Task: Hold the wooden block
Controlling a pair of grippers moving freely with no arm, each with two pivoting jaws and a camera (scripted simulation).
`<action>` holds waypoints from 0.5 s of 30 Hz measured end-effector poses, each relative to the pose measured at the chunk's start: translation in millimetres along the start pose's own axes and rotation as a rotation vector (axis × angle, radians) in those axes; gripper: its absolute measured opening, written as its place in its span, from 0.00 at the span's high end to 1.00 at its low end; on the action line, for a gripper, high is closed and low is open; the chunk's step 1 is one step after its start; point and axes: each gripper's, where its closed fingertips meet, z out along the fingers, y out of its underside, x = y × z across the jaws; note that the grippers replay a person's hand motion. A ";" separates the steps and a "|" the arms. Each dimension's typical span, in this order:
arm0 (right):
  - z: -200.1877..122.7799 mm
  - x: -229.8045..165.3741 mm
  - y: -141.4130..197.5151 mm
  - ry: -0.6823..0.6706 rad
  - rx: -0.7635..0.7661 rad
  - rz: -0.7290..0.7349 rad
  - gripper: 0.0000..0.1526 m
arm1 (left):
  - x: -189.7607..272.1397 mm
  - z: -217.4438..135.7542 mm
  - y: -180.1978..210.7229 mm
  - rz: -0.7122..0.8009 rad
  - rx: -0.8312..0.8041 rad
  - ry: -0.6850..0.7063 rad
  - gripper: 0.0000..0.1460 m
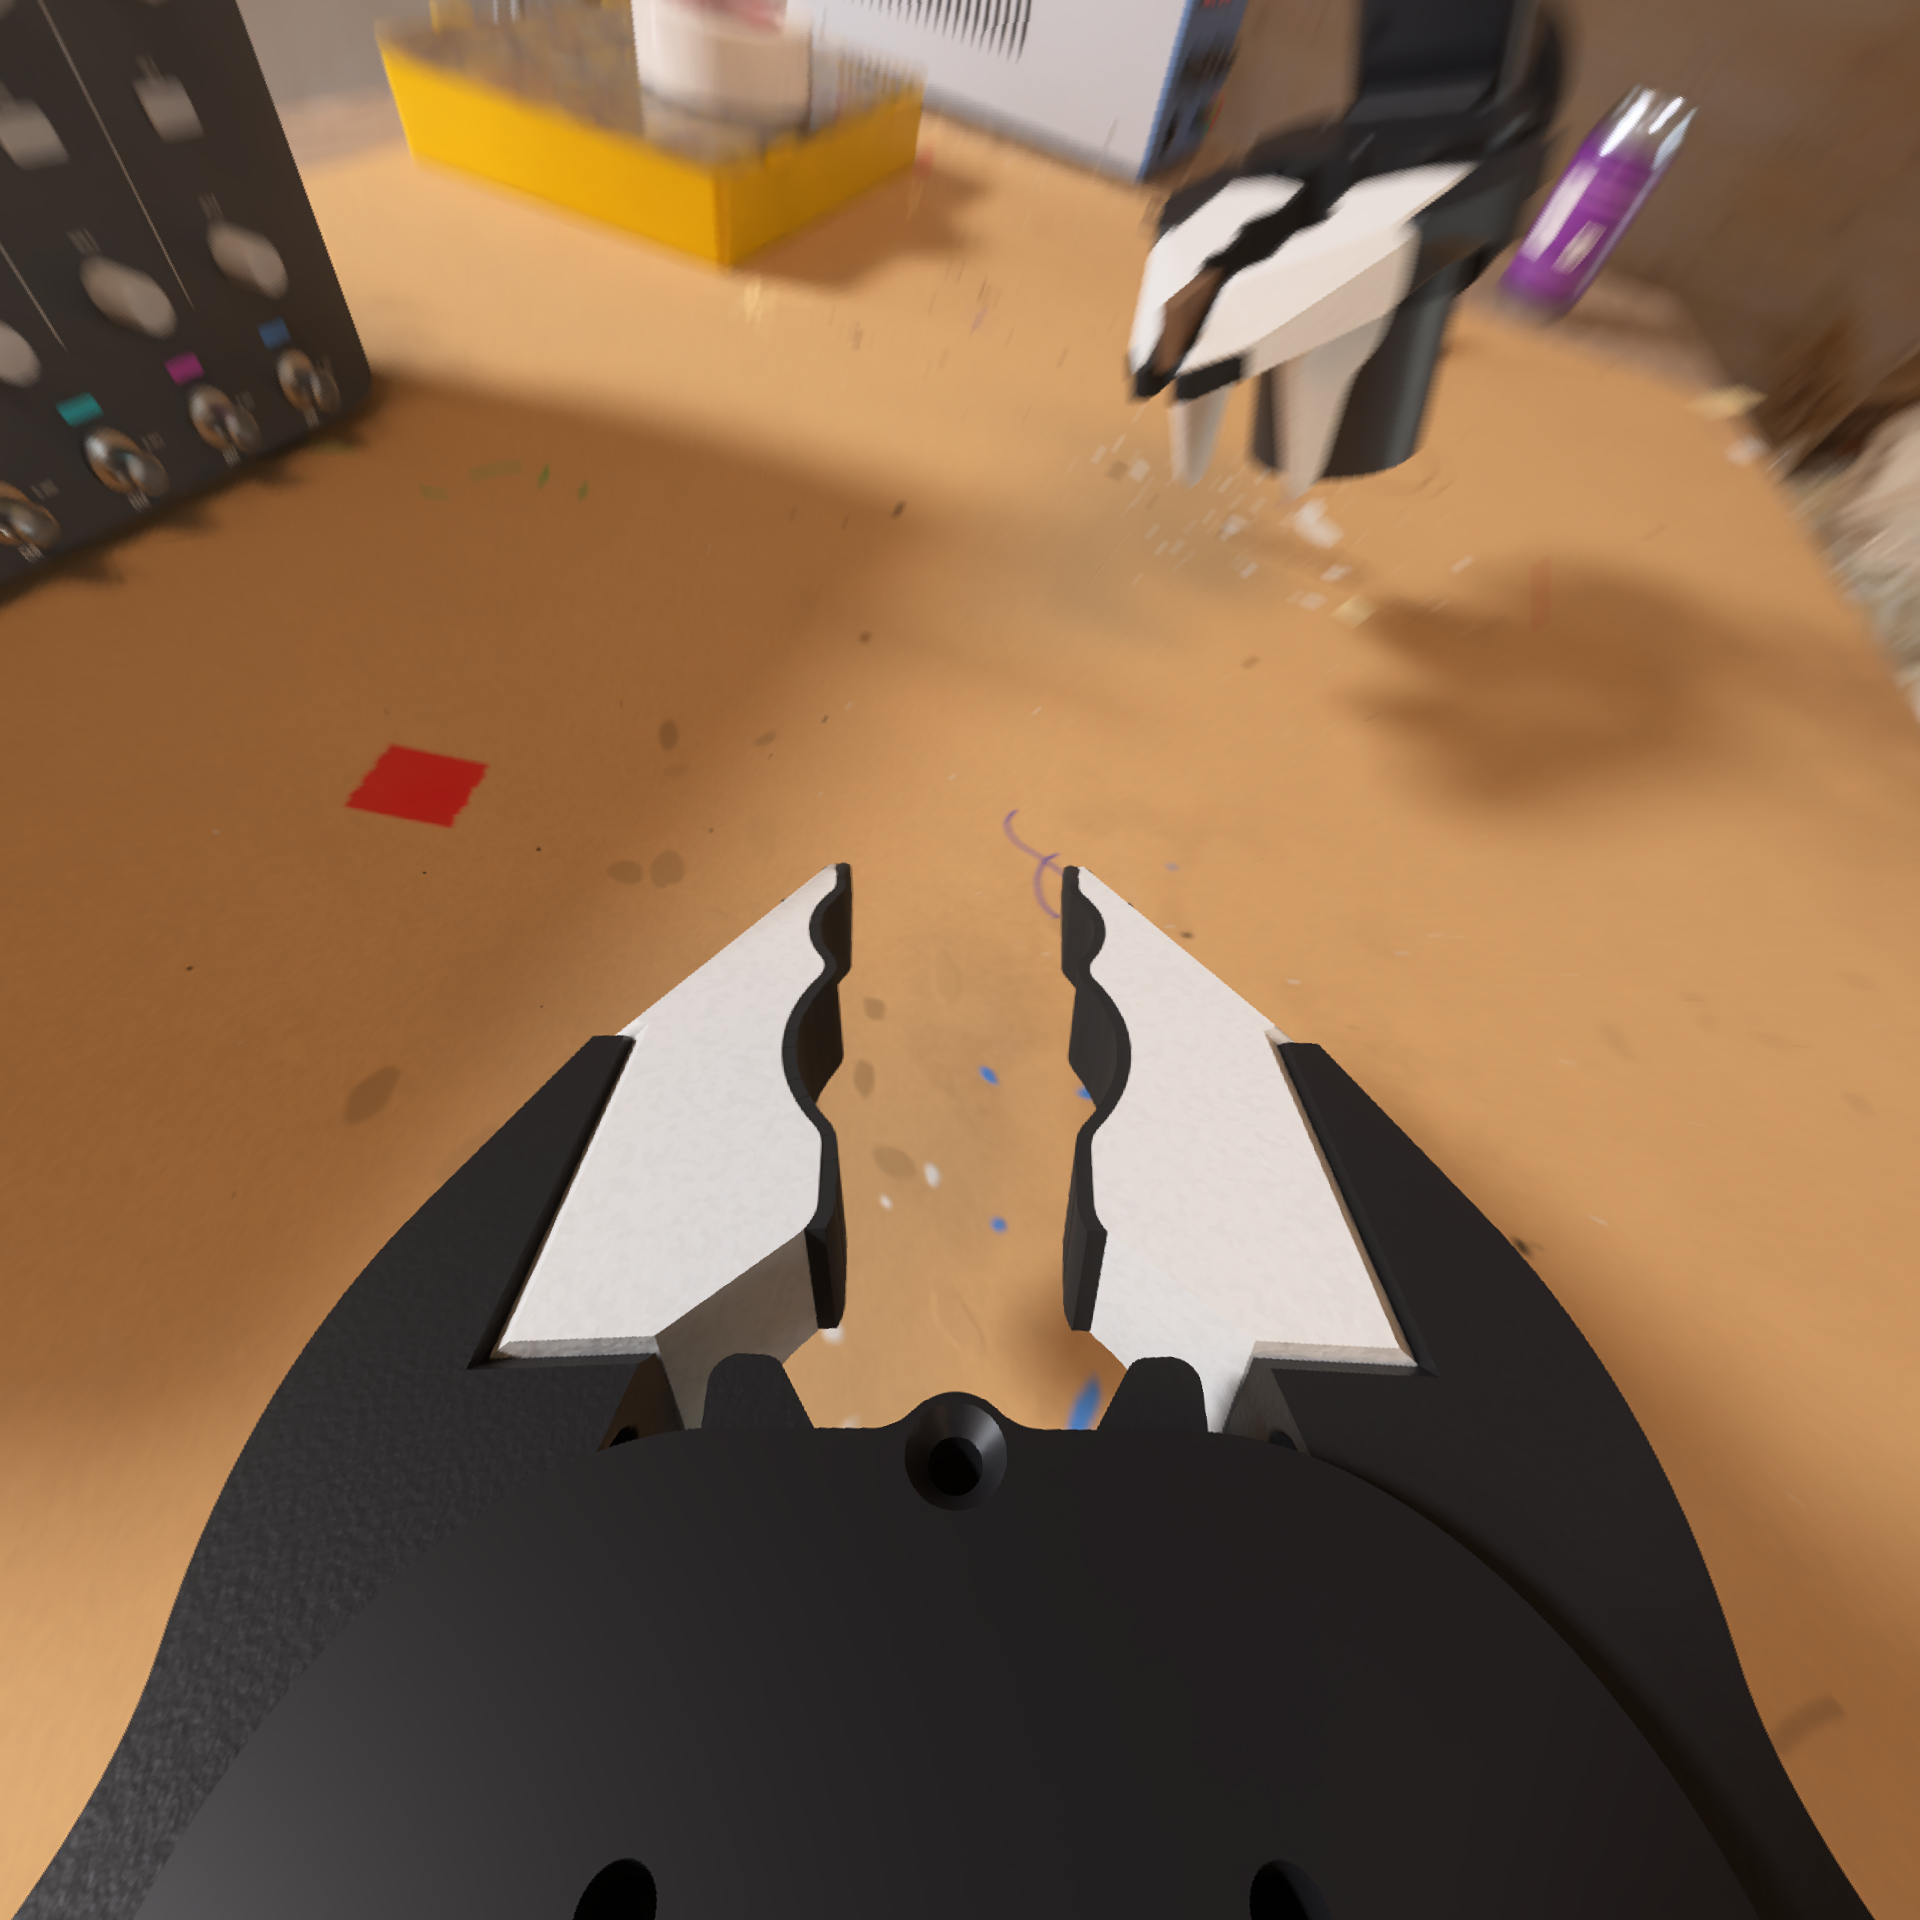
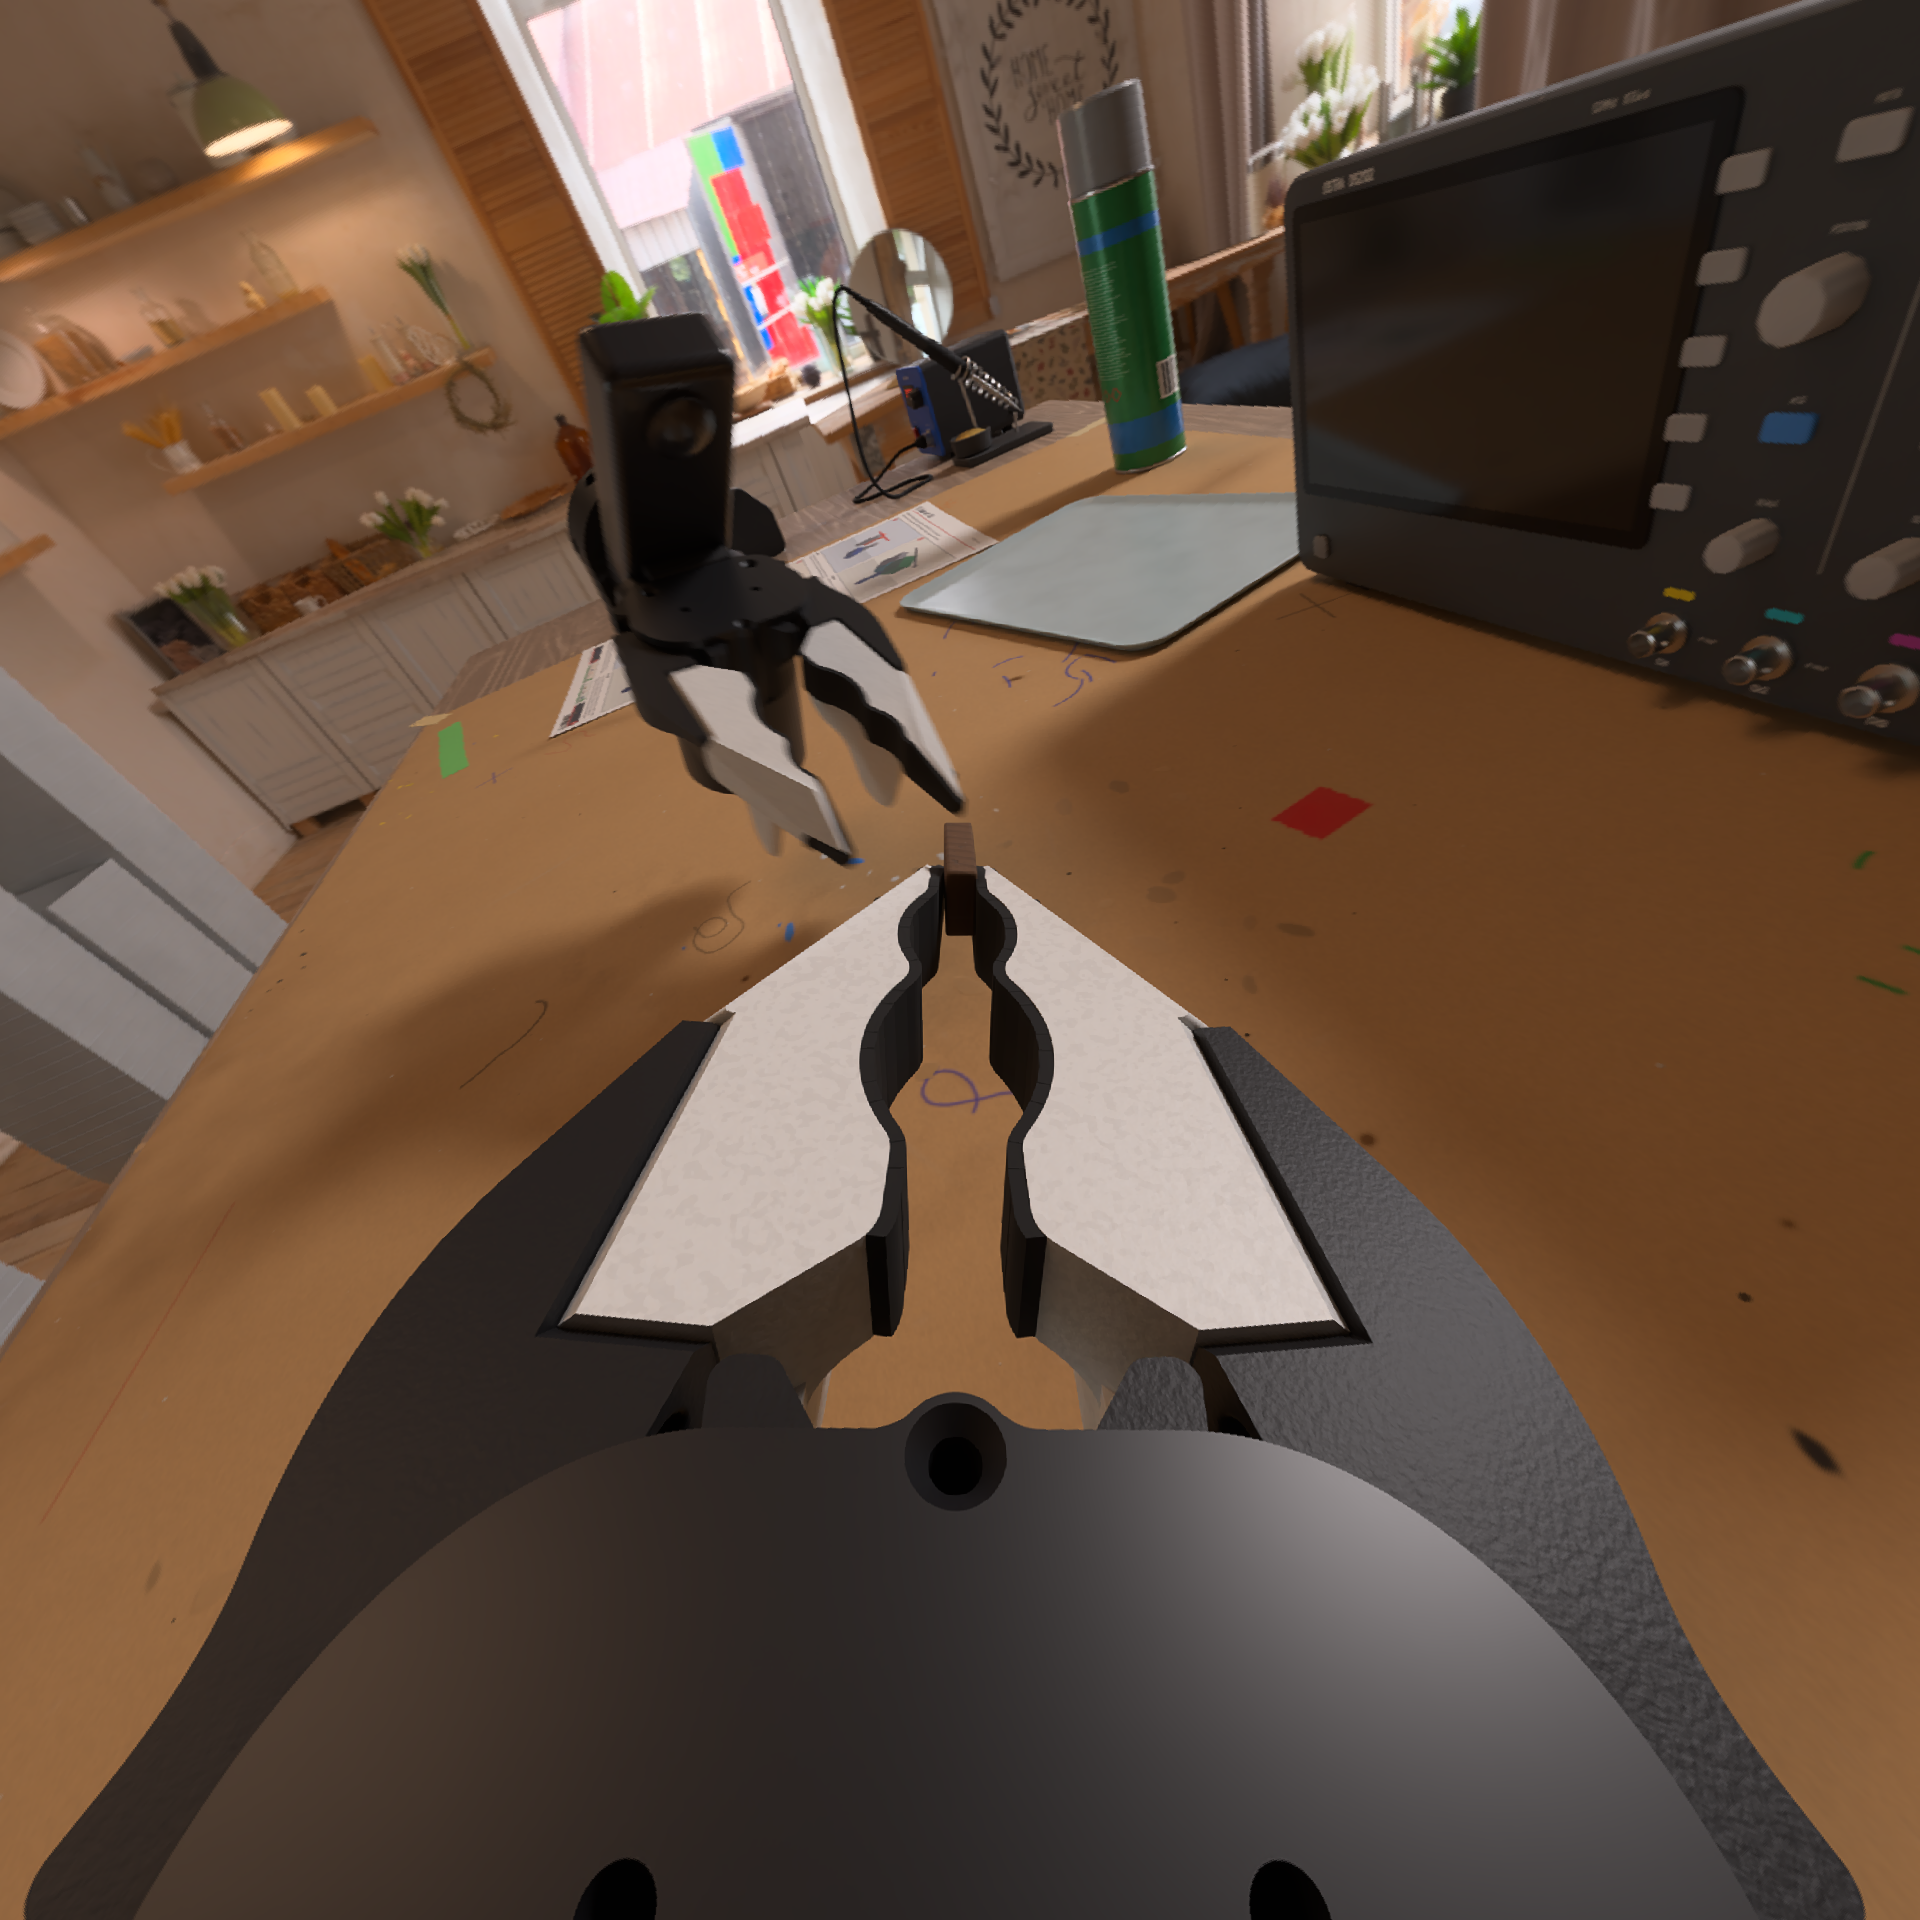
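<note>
A small dark wooden block [image 2: 958,883] is pinched between the tips of my right gripper [image 2: 958,871], held above the brown table [image 2: 1455,1039]. The same gripper appears blurred at the upper right of the left wrist view [image 1: 1169,353], with the brown block [image 1: 1190,301] between its fingers. My left gripper [image 1: 956,878] is open and empty, hovering over the table. In the right wrist view it [image 2: 894,826] hangs open just left of and beyond the block, not touching it.
A dark oscilloscope [image 2: 1558,343] stands at the right, and shows on the left in the left wrist view [image 1: 156,291]. A yellow box [image 1: 644,156], a purple tube [image 1: 1590,197], a green spray can [image 2: 1127,281], a grey mat [image 2: 1112,566], a soldering station [image 2: 956,405] and a red tape square [image 2: 1320,810] are on the table.
</note>
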 end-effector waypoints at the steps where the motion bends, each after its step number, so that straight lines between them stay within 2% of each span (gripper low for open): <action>1: 0.5 -1.4 1.8 -0.010 0.003 -0.001 0.97 | -4.9 13.1 4.1 0.002 -0.058 -0.028 0.75; 3: 1.5 -2.7 5.0 -0.025 -0.002 -0.007 0.97 | -12.3 33.2 10.1 -0.073 -0.151 -0.041 0.81; 5: 2.2 -1.2 8.8 -0.014 -0.030 -0.028 0.97 | -17.2 46.1 13.8 -0.217 -0.202 -0.016 0.85; 8: 1.8 -0.8 13.4 -0.017 -0.069 -0.061 0.97 | -21.1 52.8 14.0 -0.415 -0.177 0.021 0.84; 11: -1.2 0.2 13.1 -0.031 -0.067 -0.074 0.97 | -30.3 49.3 13.6 -0.575 -0.127 -0.005 0.81; 15: -6.7 3.8 11.1 -0.047 -0.047 -0.076 0.97 | -35.8 50.0 16.9 -0.717 -0.118 -0.031 0.84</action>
